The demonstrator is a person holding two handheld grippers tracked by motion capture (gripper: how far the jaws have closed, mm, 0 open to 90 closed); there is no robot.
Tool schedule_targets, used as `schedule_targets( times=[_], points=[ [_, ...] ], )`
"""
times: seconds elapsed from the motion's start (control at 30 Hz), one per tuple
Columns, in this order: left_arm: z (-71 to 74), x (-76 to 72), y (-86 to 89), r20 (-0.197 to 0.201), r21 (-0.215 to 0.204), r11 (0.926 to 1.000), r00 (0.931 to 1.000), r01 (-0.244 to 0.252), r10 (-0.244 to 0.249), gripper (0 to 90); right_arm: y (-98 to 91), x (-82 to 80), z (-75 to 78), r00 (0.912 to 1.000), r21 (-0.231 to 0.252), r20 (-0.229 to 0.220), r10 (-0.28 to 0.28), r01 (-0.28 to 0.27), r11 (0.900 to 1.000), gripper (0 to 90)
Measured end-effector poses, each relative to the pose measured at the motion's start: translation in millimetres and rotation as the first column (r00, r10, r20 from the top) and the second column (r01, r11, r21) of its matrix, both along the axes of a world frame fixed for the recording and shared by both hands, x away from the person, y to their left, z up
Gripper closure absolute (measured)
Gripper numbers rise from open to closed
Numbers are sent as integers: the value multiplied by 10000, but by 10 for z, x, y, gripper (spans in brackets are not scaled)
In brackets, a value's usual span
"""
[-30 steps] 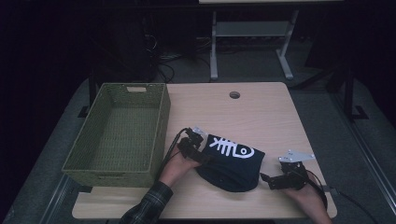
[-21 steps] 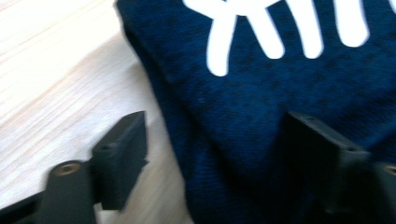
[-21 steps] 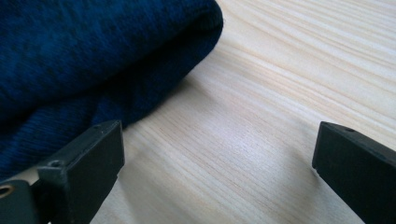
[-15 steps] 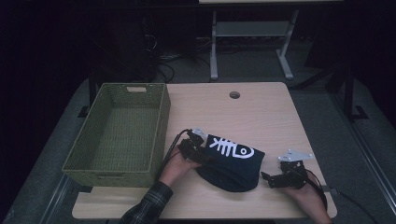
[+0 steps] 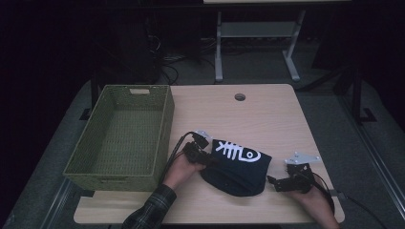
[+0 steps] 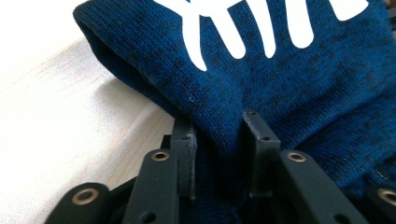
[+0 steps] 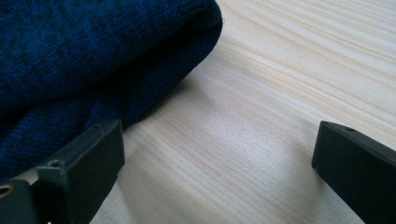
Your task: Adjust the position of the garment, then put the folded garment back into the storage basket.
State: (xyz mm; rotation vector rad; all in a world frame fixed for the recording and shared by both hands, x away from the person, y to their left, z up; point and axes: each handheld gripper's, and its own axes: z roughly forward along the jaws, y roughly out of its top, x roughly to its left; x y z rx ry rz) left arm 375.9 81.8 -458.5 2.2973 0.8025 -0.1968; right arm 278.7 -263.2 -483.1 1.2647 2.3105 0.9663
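Note:
A dark blue knit hat with a white fish-bone print lies on the wooden table near the front. My left gripper is at the hat's left edge. In the left gripper view its jaws have just been closing, and they now pinch a fold of the hat between them. My right gripper rests on the table just right of the hat. Its jaws stand wide open over bare wood, with the hat's rim beside the left jaw.
A green woven basket stands to the left of the hat, close to my left hand. A round cable hole sits in the far part of the table. The table's front edge runs just below both hands.
The left gripper's jaws have drawn together on the hat's left edge. Both hands and the hat have stayed where they were.

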Motion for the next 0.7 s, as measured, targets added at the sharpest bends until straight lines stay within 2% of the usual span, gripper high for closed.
schedule_targets(
  times=[0.1,0.2,0.53,0.7],
  points=[
    [9,17,15,-220,-138,9999,9997,-43,40,719,0,0,0,10000,-3,1,1,-1,10000,22],
    [46,11,12,-341,-52,10000,9994,-64,62,724,0,0,0,10000,0,-2,0,0,10000,22],
    [256,-4,-2,-180,309,9995,9998,-110,116,725,0,1,0,10000,2,5,4,-4,10000,22],
    [441,-14,-6,-43,234,9997,9999,-105,106,724,0,1,-1,10000,10,6,-3,3,10000,21]
  ],
)
